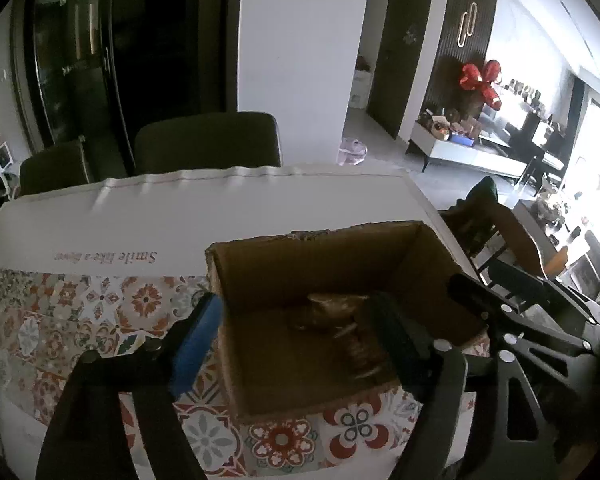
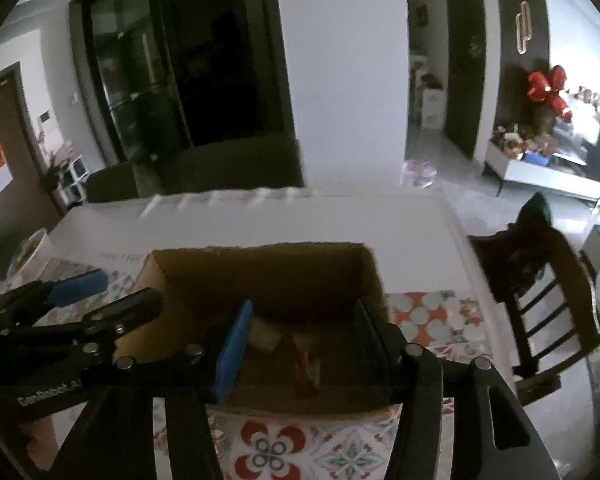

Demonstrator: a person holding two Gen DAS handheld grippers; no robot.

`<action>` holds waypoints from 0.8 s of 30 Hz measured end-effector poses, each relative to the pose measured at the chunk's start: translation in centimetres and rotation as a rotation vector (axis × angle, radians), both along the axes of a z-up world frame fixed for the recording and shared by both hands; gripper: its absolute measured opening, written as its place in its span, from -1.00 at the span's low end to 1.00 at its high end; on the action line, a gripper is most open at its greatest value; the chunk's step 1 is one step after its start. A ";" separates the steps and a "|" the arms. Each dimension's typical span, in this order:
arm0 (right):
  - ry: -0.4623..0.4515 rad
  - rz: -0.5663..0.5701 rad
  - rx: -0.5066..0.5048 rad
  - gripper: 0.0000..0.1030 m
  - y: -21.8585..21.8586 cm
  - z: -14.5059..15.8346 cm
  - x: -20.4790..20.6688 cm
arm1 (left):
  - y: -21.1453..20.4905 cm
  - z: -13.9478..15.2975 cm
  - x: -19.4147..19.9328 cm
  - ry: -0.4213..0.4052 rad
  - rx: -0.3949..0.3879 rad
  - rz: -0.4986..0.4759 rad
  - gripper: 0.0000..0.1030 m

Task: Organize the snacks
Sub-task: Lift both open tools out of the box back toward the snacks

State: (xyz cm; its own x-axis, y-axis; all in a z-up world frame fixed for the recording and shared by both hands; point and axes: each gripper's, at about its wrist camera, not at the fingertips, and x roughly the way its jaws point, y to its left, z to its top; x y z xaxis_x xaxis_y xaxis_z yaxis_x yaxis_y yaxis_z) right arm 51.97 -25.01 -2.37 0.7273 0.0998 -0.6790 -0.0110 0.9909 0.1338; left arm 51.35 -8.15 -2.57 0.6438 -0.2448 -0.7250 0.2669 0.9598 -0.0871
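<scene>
Both your claws hang over the box (image 1: 340, 280), jaws apart and gripping nothing: the left claw (image 1: 300, 344) straddles the box's near-left wall, the right claw (image 2: 300, 344) sits over its floor. At least 2 wrapped snacks (image 2: 300, 352) already lie inside, so that part looks done. No loose snacks show on the worktop (image 1: 148, 220). Beyond it, 2 chairs (image 1: 204, 140) stand clear of your reach.

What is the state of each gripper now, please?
Left gripper: open, holding nothing, over the cardboard box.
Right gripper: open, holding nothing, over the same box; snack packets lie below it.
</scene>
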 end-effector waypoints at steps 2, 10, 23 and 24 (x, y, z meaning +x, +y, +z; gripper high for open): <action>-0.009 -0.014 0.004 0.05 -0.2 0.3 -0.8 | 0.2 0.5 -1.1 -0.025 0.008 -0.006 0.64; -0.056 -0.052 -0.026 0.05 -0.1 1.8 -6.2 | 1.5 1.7 -6.4 -0.051 0.008 0.001 0.68; 0.069 -0.003 -0.061 0.05 -0.1 -1.3 -11.7 | 1.4 -2.8 -12.3 0.128 0.097 0.035 0.67; 0.098 0.006 -0.060 0.05 -0.1 -2.0 -11.8 | 1.3 -3.6 -12.5 0.156 0.112 0.046 0.67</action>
